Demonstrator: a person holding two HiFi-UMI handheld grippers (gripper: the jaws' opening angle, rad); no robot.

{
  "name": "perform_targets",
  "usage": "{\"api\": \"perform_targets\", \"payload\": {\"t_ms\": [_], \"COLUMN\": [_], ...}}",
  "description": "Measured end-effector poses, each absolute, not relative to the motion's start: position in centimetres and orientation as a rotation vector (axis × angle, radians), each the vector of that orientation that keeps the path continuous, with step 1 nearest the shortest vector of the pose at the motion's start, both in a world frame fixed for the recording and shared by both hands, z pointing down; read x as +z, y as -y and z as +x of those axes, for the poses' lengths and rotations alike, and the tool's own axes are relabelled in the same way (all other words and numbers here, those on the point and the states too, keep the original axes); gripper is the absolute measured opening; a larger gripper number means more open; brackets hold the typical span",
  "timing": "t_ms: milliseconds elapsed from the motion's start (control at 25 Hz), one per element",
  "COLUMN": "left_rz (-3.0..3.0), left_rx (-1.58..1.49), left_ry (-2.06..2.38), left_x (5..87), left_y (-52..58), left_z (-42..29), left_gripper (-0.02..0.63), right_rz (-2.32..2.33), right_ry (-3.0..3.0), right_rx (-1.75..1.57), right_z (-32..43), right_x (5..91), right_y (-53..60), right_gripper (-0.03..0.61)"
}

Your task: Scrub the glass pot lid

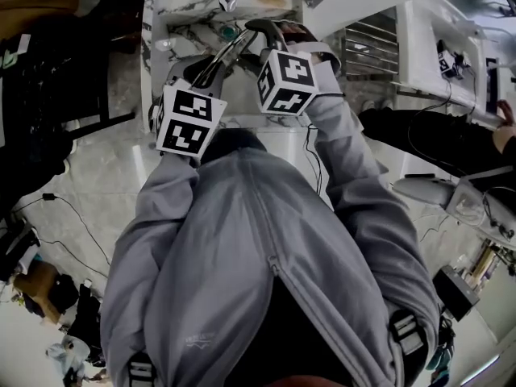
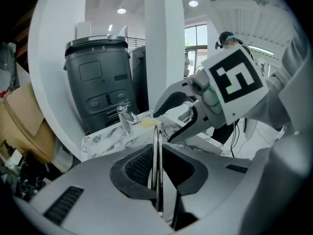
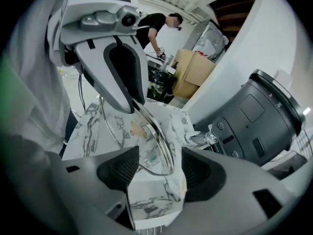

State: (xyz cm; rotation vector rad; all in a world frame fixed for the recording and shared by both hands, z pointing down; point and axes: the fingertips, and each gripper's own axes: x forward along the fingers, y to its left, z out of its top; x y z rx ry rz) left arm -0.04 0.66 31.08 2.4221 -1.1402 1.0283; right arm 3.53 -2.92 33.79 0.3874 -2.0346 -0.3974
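Observation:
The glass pot lid [image 1: 230, 51], clear with a metal rim, is held up over the marble sink counter [image 1: 193, 10]. My left gripper [image 1: 205, 72] is shut on its rim; in the left gripper view the rim [image 2: 157, 146] stands edge-on between the pads. In the right gripper view the left gripper [image 3: 129, 102] hangs from above, clamping the lid [image 3: 146, 136]. My right gripper [image 1: 266, 31] is open, and the lid's lower edge lies in its gap [image 3: 159, 169]; I cannot tell if they touch. From the left gripper view, the right gripper [image 2: 162, 127] shows spread jaws holding nothing.
A chrome faucet [image 2: 126, 116] stands at the counter's back, with a yellowish sponge-like piece [image 2: 146, 123] beside it. A tall black bin [image 2: 100, 82] stands behind the counter by a white pillar [image 2: 164, 43]. Cardboard boxes [image 3: 193, 70] and a person lie further off.

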Motion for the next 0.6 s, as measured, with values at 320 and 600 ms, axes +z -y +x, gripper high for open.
{"api": "perform_targets", "payload": {"t_ms": [320, 600], "left_rz": [2.51, 2.58], "left_rx": [1.1, 0.934], "left_ry": [1.054, 0.869], "left_x": [31.4, 31.2], "left_y": [-2.8, -3.4], "left_z": [2.4, 2.5], "left_gripper": [0.072, 0.075], "right_rz": [0.018, -0.057], "right_ry": [1.932, 1.904], "right_rx": [-0.51, -0.588], "right_z": [2.4, 2.7], "right_x": [37.4, 38.5], "right_y": [1.3, 0.2], "right_gripper": [0.247, 0.047]}}
